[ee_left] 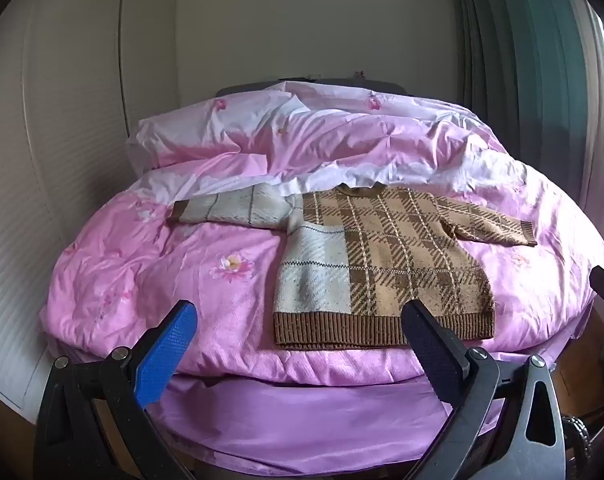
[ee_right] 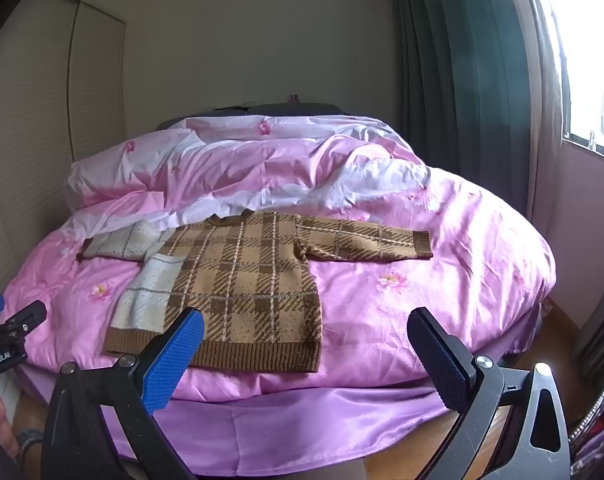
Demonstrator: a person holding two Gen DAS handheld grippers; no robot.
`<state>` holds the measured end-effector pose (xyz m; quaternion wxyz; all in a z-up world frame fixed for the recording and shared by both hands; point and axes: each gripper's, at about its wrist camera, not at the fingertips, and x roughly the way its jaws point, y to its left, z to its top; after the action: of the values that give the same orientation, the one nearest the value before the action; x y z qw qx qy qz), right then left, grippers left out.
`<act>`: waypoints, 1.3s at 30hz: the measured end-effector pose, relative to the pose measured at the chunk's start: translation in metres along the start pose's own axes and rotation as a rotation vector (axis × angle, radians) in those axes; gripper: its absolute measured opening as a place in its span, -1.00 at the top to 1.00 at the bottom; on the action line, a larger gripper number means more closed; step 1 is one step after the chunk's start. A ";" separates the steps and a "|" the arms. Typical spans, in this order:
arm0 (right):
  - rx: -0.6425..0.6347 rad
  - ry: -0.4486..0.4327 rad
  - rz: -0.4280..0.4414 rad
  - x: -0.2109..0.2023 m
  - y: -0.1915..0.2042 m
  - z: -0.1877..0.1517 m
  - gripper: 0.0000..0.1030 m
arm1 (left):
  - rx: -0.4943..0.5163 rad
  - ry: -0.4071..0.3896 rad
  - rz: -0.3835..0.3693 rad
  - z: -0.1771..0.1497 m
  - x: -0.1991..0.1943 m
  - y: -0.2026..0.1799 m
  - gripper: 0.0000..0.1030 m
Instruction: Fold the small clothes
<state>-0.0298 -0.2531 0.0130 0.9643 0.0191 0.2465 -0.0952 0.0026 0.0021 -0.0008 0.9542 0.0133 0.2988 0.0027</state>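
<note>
A small brown and cream plaid sweater [ee_left: 386, 264] lies flat on the pink quilt [ee_left: 149, 272], sleeves spread out, hem toward me. It also shows in the right wrist view [ee_right: 241, 288]. My left gripper [ee_left: 297, 328] is open and empty, held off the foot of the bed before the sweater's hem. My right gripper [ee_right: 306, 336] is open and empty, before the hem's right corner. The left gripper's tip [ee_right: 17, 320] shows at the left edge of the right wrist view.
The pink quilt [ee_right: 442, 264] is bunched into a rumpled ridge [ee_left: 302, 148] behind the sweater. A purple bed skirt [ee_left: 302, 420] hangs below. A wardrobe [ee_left: 61, 140] stands left, dark green curtains [ee_right: 454, 80] and a window [ee_right: 590, 72] right.
</note>
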 end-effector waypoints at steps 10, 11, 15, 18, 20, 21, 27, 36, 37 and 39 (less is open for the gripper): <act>0.009 0.006 -0.004 0.005 -0.003 0.002 -0.99 | 0.017 -0.013 -0.017 0.001 0.005 0.007 -1.00; 0.010 0.000 -0.004 0.003 -0.004 -0.001 -0.99 | 0.032 -0.026 -0.010 -0.002 -0.001 0.001 -1.00; 0.011 -0.001 -0.003 0.005 -0.009 -0.001 -0.99 | 0.032 -0.029 -0.003 -0.002 -0.002 0.000 -1.00; 0.010 0.000 -0.005 0.001 -0.005 -0.001 -0.99 | 0.033 -0.031 0.002 -0.002 -0.003 0.001 -1.00; 0.009 0.000 -0.005 0.001 -0.005 -0.001 -0.99 | 0.033 -0.033 0.003 -0.002 -0.004 0.002 -1.00; 0.008 0.000 -0.005 0.001 -0.005 -0.001 -0.99 | 0.033 -0.034 0.005 -0.002 -0.004 0.002 -1.00; 0.009 -0.002 -0.005 0.002 -0.005 -0.001 -0.99 | 0.038 -0.032 -0.004 0.000 -0.004 0.002 -1.00; 0.009 0.000 -0.006 0.001 -0.005 0.000 -0.99 | 0.038 -0.034 0.003 0.001 -0.004 0.004 -1.00; 0.008 -0.001 -0.007 0.002 -0.005 0.000 -0.99 | 0.038 -0.034 0.004 0.001 -0.005 0.005 -1.00; 0.009 0.000 -0.005 0.002 -0.005 0.000 -0.99 | 0.040 -0.034 0.005 0.001 -0.004 0.005 -1.00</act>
<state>-0.0293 -0.2582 0.0121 0.9639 0.0229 0.2462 -0.0988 -0.0004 0.0070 0.0026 0.9587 0.0333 0.2824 -0.0011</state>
